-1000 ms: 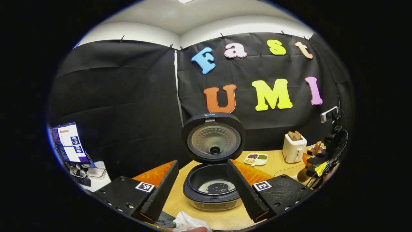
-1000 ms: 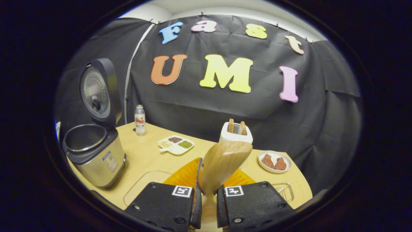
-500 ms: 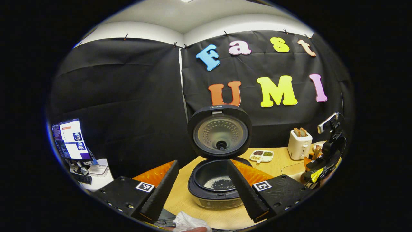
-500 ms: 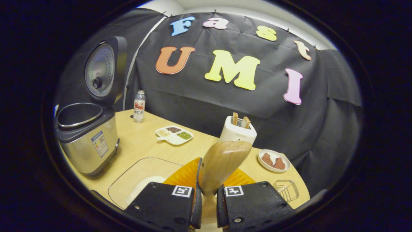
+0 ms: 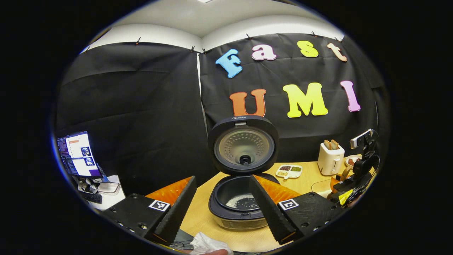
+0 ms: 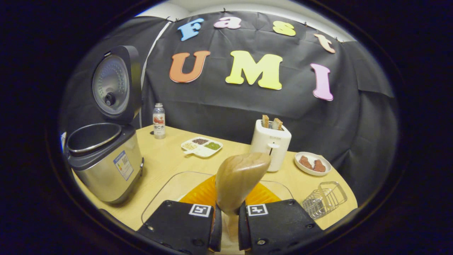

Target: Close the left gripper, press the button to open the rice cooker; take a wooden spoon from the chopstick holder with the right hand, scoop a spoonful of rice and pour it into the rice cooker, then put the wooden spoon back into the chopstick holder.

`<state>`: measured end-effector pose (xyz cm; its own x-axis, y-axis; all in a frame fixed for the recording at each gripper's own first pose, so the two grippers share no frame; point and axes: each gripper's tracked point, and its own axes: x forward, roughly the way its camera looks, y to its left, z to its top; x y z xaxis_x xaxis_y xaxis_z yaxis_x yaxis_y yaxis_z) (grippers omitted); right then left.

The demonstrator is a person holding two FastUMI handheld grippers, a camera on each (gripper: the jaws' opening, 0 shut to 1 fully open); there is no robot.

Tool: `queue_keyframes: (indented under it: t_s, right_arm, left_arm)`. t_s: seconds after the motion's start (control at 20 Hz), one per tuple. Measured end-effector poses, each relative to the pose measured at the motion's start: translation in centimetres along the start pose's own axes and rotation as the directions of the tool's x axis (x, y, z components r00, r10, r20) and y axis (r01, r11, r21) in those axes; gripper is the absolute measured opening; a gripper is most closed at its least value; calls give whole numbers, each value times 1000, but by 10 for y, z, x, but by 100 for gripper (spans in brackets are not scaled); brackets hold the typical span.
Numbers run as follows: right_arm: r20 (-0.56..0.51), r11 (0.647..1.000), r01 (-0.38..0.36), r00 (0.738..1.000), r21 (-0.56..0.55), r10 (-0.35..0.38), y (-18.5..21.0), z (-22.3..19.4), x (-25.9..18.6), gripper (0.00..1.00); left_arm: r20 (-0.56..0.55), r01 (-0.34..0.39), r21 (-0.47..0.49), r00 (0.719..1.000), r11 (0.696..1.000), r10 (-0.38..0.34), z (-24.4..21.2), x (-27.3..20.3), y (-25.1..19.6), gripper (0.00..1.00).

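Two fingers of right hand-held gripper [image 6: 229, 226] clamped on wooden spoon [image 6: 239, 180]; left hand-held gripper [image 5: 223, 205] wide apart.

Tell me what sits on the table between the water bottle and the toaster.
In the right gripper view, a divided dish of grains lies between the water bottle and the toaster.

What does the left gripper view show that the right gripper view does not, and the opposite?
Left gripper view adds: a monitor at the far left, rice lying inside the pot of the rice cooker, and the left tool with its fingers wide apart.

Right gripper view adds: a bottle behind the cooker, a wire basket near the table edge, and the right tool shut on the wooden spoon.

Both share: the cooker with its lid up, the toaster, the divided dish and the table.
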<state>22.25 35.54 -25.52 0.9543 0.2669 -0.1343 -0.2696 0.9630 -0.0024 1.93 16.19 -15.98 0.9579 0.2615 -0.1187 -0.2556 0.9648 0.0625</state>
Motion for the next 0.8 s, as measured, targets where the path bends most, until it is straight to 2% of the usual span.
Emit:
queue_keyframes:
  t_s: [0.2,0.35,0.45,0.5,0.7,0.8]
  right_arm:
    - [-21,995,-23,999,99,25,12,-4,-1,24]
    - [-30,975,-52,998,216,60,20,-4,-2,24]
    - [-36,961,-56,997,270,69,18,-4,-2,20]
    - [-41,950,-63,996,304,79,18,-5,-3,24]
    - [-44,895,-87,992,437,117,15,-5,-5,20]
    - [-56,834,-79,990,546,130,5,-8,-3,24]
  left_arm:
    - [-8,-5,-1,1000,1000,5,-3,-1,5,95]
    - [-10,-10,-4,1000,1000,9,-3,-1,7,96]
    - [-9,-10,-2,1000,1000,10,-3,-1,7,96]
    - [-6,-9,-3,1000,1000,9,-2,-2,6,95]
    - [-9,0,-5,1000,1000,0,-1,-1,1,96]
    - [-2,3,1,1000,1000,-3,1,-2,-1,96]
